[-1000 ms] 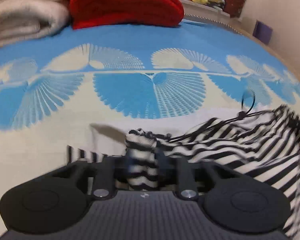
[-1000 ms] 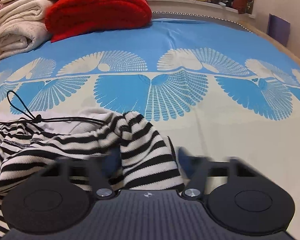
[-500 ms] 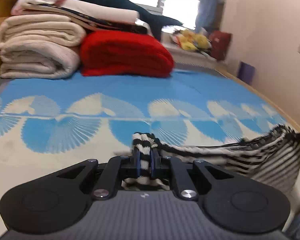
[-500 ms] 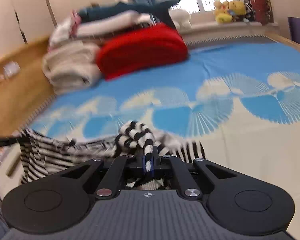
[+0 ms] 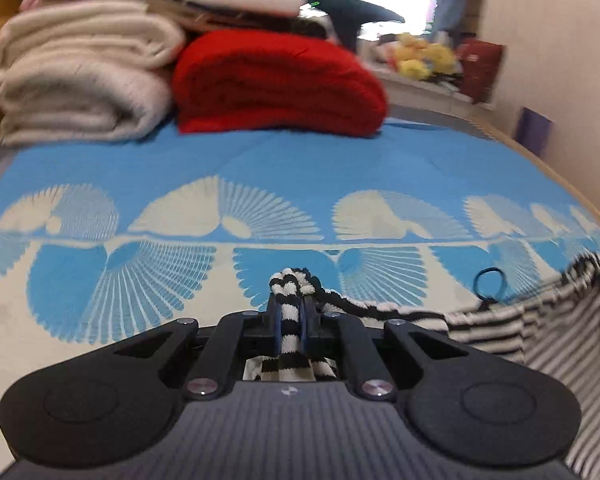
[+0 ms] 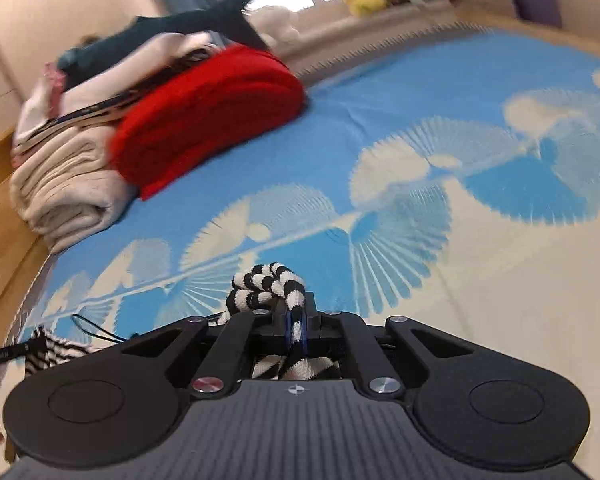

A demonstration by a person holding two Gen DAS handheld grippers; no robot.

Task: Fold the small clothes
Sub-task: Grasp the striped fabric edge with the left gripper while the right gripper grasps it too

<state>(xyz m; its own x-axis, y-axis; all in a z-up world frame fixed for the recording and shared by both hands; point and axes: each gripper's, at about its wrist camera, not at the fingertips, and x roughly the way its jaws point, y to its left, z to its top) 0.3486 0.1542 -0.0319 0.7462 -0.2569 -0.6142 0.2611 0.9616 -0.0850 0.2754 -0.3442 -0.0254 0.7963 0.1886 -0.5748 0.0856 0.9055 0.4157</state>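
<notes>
Fabric is coming up off the bed point(image 5: 300, 168): a second ago the striped garment point(image 5: 496, 332) was slumped on the sheet, and now I am lifting it, stretched between both hands. That is readying it to be laid flat for the first fold. My left gripper point(image 5: 291, 316) has just been closing and is clamping a bunched corner at 12 o'clock; cloth is trailing off toward 3 o'clock. My right gripper point(image 6: 296, 326) is pinching the other corner, garment hanging away toward 9 o'clock.

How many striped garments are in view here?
1. A single black-and-white striped garment hangs stretched between the two tongs, one edge pinched in the left tongs, the other in the right tongs. None shows elsewhere on the bed.
</notes>
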